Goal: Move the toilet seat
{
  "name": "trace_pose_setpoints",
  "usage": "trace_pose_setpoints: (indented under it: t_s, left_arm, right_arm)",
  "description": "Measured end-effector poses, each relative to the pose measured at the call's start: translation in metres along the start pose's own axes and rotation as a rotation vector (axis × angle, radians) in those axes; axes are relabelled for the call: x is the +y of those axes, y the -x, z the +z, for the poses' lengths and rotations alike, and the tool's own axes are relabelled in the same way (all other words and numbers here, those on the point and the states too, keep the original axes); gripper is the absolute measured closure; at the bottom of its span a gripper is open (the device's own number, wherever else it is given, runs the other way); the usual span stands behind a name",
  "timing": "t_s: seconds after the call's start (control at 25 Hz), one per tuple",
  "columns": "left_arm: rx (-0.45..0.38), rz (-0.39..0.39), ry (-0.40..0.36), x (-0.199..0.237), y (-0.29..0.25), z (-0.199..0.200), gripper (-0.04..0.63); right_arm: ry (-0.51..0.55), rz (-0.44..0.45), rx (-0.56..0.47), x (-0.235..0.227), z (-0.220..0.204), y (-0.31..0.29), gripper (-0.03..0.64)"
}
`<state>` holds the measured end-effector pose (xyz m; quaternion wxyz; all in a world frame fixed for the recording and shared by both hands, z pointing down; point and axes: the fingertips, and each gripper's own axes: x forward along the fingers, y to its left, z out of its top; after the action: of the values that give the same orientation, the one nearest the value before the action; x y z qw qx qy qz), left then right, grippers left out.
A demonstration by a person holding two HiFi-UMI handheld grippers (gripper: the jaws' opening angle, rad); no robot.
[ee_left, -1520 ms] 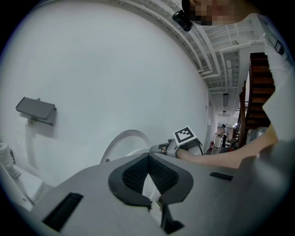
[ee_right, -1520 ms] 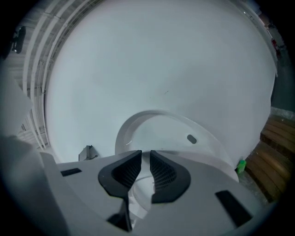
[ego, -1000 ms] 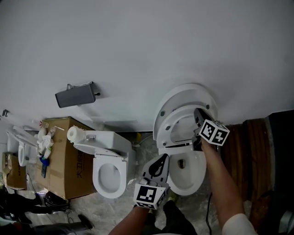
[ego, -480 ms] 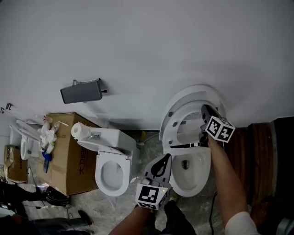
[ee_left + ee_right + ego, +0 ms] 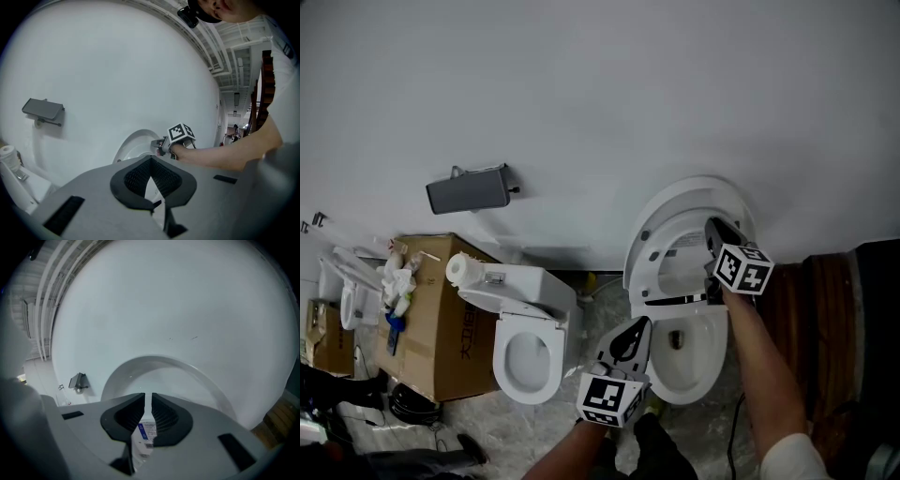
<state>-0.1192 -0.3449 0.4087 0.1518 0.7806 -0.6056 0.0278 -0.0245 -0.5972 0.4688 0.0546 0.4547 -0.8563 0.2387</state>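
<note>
One cardboard box (image 5: 436,323), head view only

We are looking steeply down from head height. Cameras on the left tool (image 5: 628,339) and right tool (image 5: 711,227) are facing the wall (image 5: 581,94), sharing the raised lid (image 5: 694,192).

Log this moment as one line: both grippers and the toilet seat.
right gripper: shut on toilet seat edge | left gripper: shut, empty, near bowl | toilet seat: raised, close to lid
</note>
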Motion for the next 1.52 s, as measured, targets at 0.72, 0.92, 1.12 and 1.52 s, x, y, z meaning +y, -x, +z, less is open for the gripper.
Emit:
trace_pose_setpoints:
  t_s: [0.72, 0.92, 1.12, 1.52]
  left_arm:
    - [0.008, -0.125, 0.017, -0.039, 0.04, 0.034, 0.592]
    - [-0.003, -0.173, 0.001, -0.056, 0.075, 0.054, 0.592]
    - [-0.023, -0.203, -0.006, -0.061, 0.116, 0.071, 0.592]
    - [-0.06, -0.264, -0.043, -0.067, 0.194, 0.075, 0.592]
  right_arm:
    - [0.197, 0.005, -0.055, 0.127, -0.014, 0.187, 0.595]
    - [0.207, -0.005, -0.086, 0.167, -0.01, 0.233, 0.6]
    - [0.234, -0.041, -0.123, 0.205, -0.01, 0.276, 0.603]
    - [0.249, -0.062, -0.18, 0.277, -0.03, 0.341, 0.603]
